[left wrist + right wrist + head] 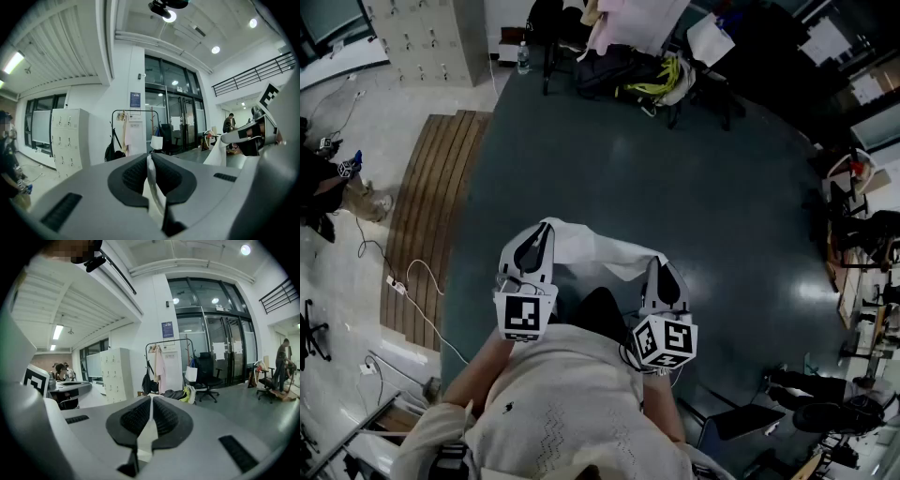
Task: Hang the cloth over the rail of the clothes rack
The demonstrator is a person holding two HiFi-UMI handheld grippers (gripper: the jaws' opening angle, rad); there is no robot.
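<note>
Ribbed black rubber pads (133, 176) of the grey plastic left gripper (546, 230) and right gripper (661, 264) are clamped tight on a thin white cloth (598, 249) stretched between them, well apart from the black tubular clothes rack (168, 342); the blue wall notice (167, 329) is too small to read.

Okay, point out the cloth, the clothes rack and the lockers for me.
cloth (598, 249), head view, on the middle of its stretched white span.
clothes rack (168, 341), right gripper view, on its top rail.
lockers (70, 140), left gripper view, on the door fronts.
</note>
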